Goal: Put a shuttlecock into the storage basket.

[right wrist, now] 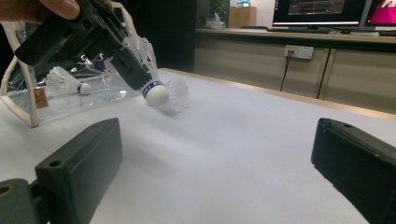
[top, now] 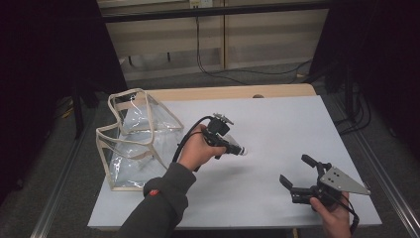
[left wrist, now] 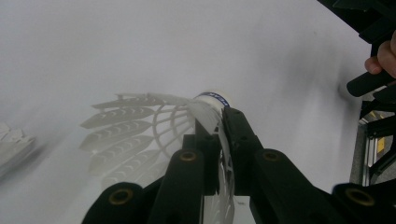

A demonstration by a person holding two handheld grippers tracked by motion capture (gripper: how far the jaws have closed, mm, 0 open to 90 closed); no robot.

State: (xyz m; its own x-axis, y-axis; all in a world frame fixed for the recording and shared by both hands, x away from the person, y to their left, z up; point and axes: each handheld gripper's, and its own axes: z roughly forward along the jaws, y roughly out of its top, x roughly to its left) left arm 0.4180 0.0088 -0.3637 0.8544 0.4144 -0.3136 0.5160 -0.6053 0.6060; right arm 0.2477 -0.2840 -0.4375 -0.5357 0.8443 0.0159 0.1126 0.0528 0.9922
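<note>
1. The right gripper is resting at the table's 5 o'clock corner, jaws standing wide with nothing between them.
2. The left gripper is pinching a shuttlecock by its feathers above the table's middle, cork pointing toward 3 o'clock.
3. The clear bag is lying at 9 o'clock, holding a second shuttlecock.

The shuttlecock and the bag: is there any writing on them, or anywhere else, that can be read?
None can be read.
Shuttlecock: blue band, print too blurred.
Bag: brown tag, too small.
Monitor: lines too small.
</note>
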